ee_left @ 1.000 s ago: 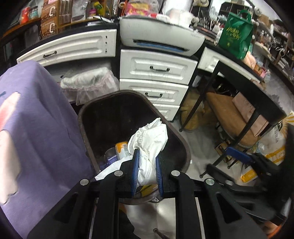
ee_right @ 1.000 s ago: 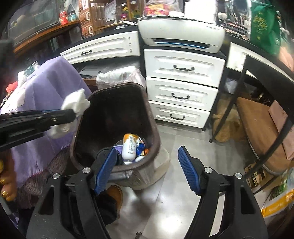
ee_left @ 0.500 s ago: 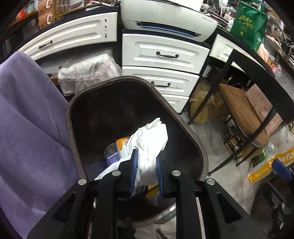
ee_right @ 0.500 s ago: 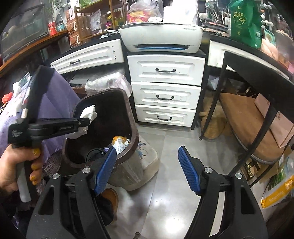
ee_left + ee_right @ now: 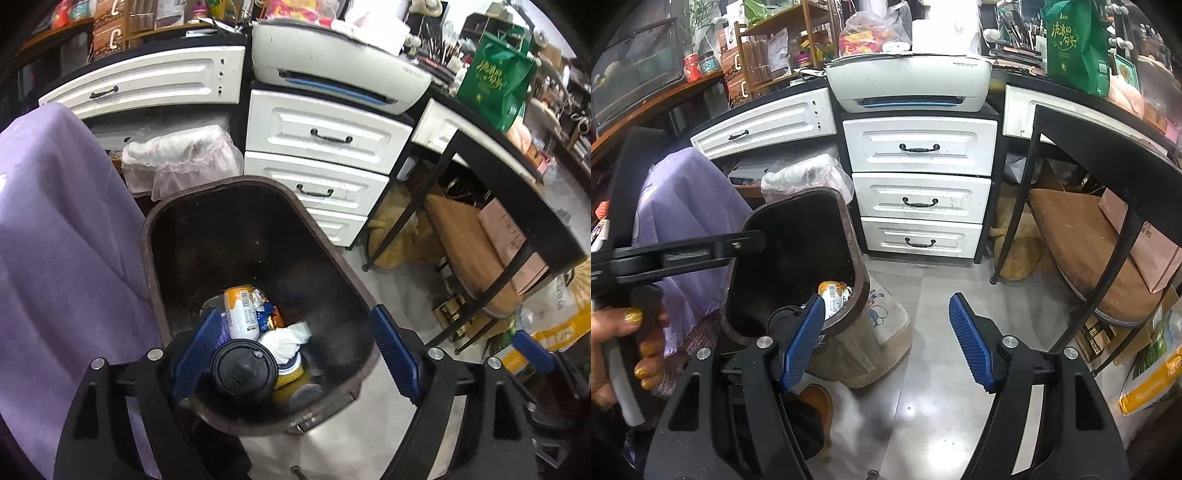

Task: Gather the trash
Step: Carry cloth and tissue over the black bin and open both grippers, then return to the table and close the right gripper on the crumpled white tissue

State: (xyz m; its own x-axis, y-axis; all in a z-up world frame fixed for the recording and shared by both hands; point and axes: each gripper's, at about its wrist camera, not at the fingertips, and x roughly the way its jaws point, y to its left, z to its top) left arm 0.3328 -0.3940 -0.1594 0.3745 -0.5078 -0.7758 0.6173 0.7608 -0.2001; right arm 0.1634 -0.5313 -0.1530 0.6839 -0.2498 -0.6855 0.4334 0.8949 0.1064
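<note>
Your left tongs (image 5: 295, 350) have just been opening and now stand wide over the mouth of the brown bin (image 5: 162, 295), with nothing between the pads. The crumpled white tissue (image 5: 286, 341) lies down in the bin, at about 12 o'clock from the tongs' midpoint. It rests against the orange-and-white bottle (image 5: 242, 314) at 11 o'clock and just beside the black cup lid (image 5: 243, 371) at 7 o'clock. Judged from this, the drop is done.

To finish the step well, draw the left tongs straight back and up before swinging sideways. The left pad sits low inside the rim, close to the lid, and a sideways pull could catch the rim or tip the bin. Check too that no corner of tissue clings to the ribbed pads.

Your right tongs (image 5: 886, 339) are held well open and empty over the grey floor (image 5: 923, 406), with the bin at their 10 o'clock. Their left pad overlaps the bin's edge in that view, so keep them clear.

The purple cloth (image 5: 66, 240) hangs at 9 o'clock of the bin, touching its side. The white drawers (image 5: 919, 192) stand at 12 o'clock, and a printer (image 5: 908, 85) sits on the worktop above them.
</note>
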